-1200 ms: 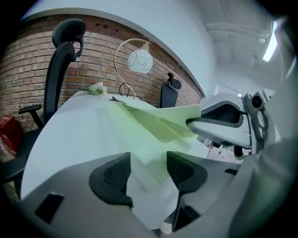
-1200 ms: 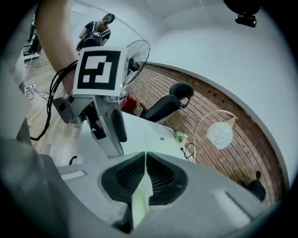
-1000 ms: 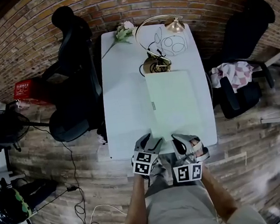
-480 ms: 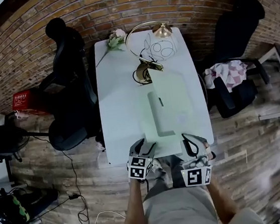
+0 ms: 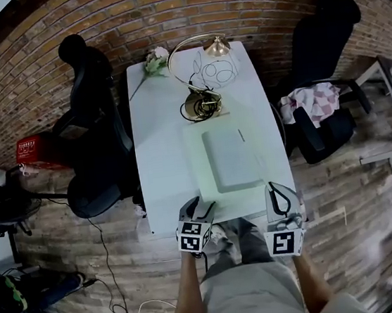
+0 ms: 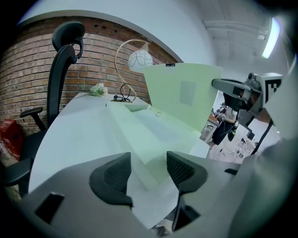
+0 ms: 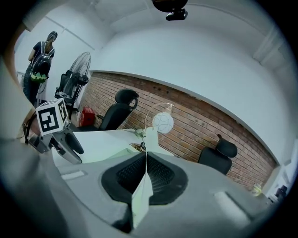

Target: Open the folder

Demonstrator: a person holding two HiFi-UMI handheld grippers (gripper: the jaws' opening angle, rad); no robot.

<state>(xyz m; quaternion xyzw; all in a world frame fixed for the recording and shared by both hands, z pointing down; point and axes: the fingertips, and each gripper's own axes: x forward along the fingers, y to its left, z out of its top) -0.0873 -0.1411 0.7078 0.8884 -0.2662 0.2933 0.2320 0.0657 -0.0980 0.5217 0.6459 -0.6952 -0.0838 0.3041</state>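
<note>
Your right gripper [image 7: 145, 173] is clamped tight on the edge of the cover [image 6: 184, 93] of the folder [image 5: 230, 156], with the flap tilted up just left of it. Your left gripper [image 6: 149, 173] is wide and pinching nothing. The folder base lies on the table [image 5: 159, 142] straight ahead of it, its near corner between the jaws.

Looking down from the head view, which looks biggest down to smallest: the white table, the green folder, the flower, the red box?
1. white table
2. green folder
3. red box and flower: these look about alike. The box sits down on the floor, farther away, so I won't rank them.
</note>
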